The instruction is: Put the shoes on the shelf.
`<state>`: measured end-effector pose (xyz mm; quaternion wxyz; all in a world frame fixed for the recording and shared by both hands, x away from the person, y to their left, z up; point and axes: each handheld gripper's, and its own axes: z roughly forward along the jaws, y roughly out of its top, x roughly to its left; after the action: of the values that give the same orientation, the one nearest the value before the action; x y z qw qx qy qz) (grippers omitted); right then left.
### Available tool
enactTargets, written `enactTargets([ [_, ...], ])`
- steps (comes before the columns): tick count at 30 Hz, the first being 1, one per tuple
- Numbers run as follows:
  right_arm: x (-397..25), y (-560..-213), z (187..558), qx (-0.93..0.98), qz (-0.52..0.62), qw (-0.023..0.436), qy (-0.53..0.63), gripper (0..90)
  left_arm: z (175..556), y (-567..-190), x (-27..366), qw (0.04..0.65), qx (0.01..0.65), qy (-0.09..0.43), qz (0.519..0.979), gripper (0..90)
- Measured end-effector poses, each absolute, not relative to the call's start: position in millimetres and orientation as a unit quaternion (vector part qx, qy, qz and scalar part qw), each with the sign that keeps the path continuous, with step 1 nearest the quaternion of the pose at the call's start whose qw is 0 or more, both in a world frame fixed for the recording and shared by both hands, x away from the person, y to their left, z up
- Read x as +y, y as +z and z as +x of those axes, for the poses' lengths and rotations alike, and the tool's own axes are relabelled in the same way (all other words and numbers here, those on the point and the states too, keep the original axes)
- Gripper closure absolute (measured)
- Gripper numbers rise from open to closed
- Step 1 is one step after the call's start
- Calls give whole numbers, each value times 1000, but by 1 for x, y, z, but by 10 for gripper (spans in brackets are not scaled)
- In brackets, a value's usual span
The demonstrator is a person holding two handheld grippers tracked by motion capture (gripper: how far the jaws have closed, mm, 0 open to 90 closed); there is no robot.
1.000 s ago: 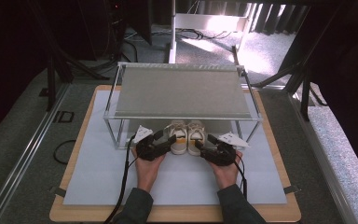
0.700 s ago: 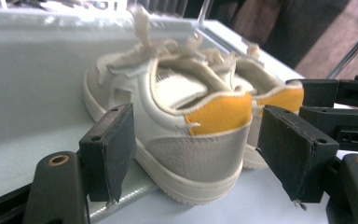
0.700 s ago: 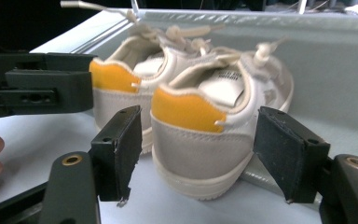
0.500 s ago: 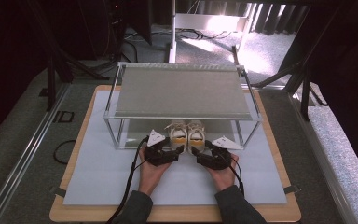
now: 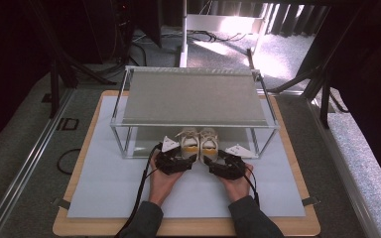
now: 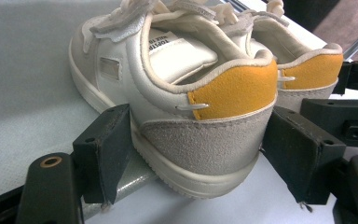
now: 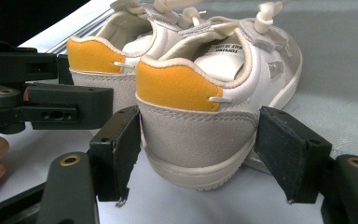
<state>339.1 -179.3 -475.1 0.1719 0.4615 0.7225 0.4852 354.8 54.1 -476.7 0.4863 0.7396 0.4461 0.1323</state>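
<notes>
From the high view, a pair of small white sneakers with orange-yellow heel tabs sits side by side at the front edge of the lower level of a metal-framed rack with a grey mesh top shelf (image 5: 193,96); the left sneaker (image 5: 189,140) and the right sneaker (image 5: 209,140) have their heels toward the person. The rack stands on a pale grey mat (image 5: 104,183) that covers a wooden counter (image 5: 69,229). The left gripper (image 5: 187,159), black and held in the person's left hand (image 5: 162,181), meets the heel of the left sneaker, and the right gripper (image 5: 209,161), held in the right hand (image 5: 235,184), meets the heel of the right one. A black cable trails back from each gripper past the sleeves

In the left gripper view, the left gripper (image 6: 196,158) has its two black jaws set wide, one on each side of the grey suede heel of the left sneaker (image 6: 191,93). The jaw on the left of the view presses the sole edge; the other lies at the heel's far side, though real contact there is hard to judge. The right sneaker (image 6: 303,74) stands just beside it

In the right gripper view, the right gripper (image 7: 196,154) brackets the heel of the right sneaker (image 7: 200,93) the same way, jaws wide and against both sides. The left sneaker (image 7: 107,56) stands beside it, with the other gripper at its heel
</notes>
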Motion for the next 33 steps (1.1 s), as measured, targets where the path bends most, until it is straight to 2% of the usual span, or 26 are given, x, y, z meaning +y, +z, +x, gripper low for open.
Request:
enactTargets([
  [18, -178, -468, 358, 736, 450, 175, 475, 331, 371, -470, 53, 495, 454, 136, 728, 261],
  [33, -178, -468, 373, 742, 452, 194, 456, 350, 387, -477, 42, 484, 471, 149, 722, 264],
])
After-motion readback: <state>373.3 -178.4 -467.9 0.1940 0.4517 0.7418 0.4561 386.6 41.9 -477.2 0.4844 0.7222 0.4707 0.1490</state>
